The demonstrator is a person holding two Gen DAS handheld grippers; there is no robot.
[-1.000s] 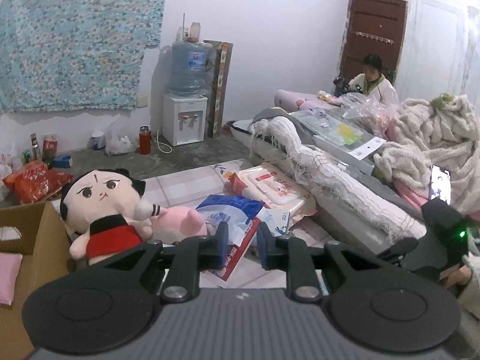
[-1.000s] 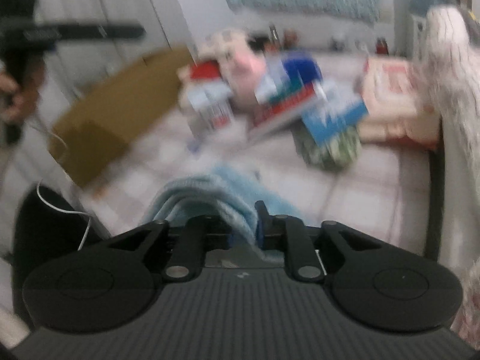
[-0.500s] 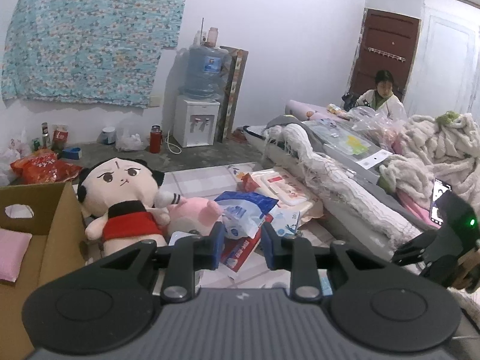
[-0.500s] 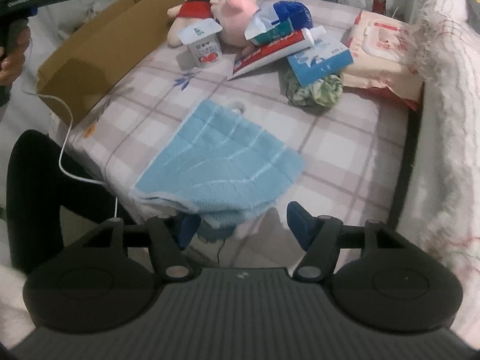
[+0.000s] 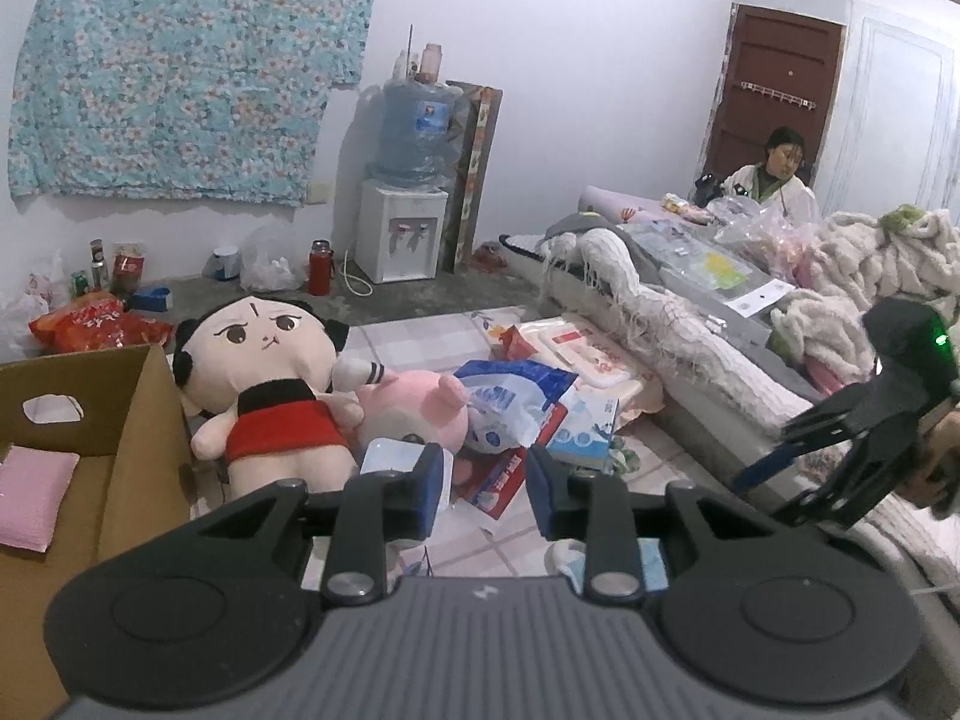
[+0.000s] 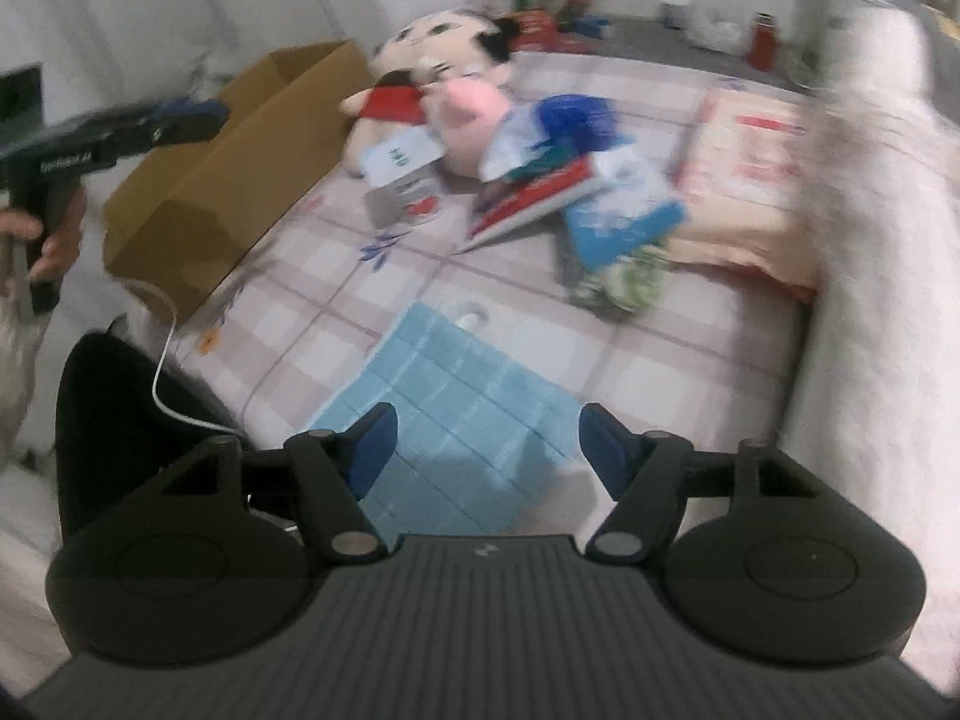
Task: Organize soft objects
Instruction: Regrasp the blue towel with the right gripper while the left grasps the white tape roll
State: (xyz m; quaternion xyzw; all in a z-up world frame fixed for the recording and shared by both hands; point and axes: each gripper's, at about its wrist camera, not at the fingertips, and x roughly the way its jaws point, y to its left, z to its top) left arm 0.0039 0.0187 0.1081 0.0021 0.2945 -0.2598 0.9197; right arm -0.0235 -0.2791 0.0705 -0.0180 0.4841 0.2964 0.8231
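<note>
Right gripper [image 6: 486, 444] — jaws spread wide and opening, nothing between the blue pads [image 6: 372, 441]. It hangs above the light-blue checked terry towel [image 6: 456, 408], which lies flat on the pink-and-white checked bedsheet [image 6: 660, 354] at the near edge, not touched. Right view is motion-blurred.

Left gripper [image 5: 483, 483] — jaws partly apart and opening, gap between the pads empty. It points over the sheet toward the clutter, touching none of it.

Soft items:
- Big-headed cream plush doll with black hair buns and a red dress [image 5: 264, 384], leaning just beside the open brown cardboard box [image 5: 144, 420].
- Pink plush pig [image 5: 414, 408], touching the doll's right side.
- Small pink fabric pillow [image 5: 33, 495], already inside the box.
- Green-and-white patterned scrunchie-like cloth bundle [image 6: 624, 282], partly under a blue-and-white paper packet [image 6: 624, 216]; too blurred to say more.

Other clutter on the sheet: small white carton with a pale-blue lid [image 6: 399, 174] in front of the pig, crumpled blue-and-white plastic bag [image 5: 510, 402], flat red-and-white pack [image 5: 498, 477] beneath it.

A second person [image 5: 774, 177] sits at the far end of the room.
</note>
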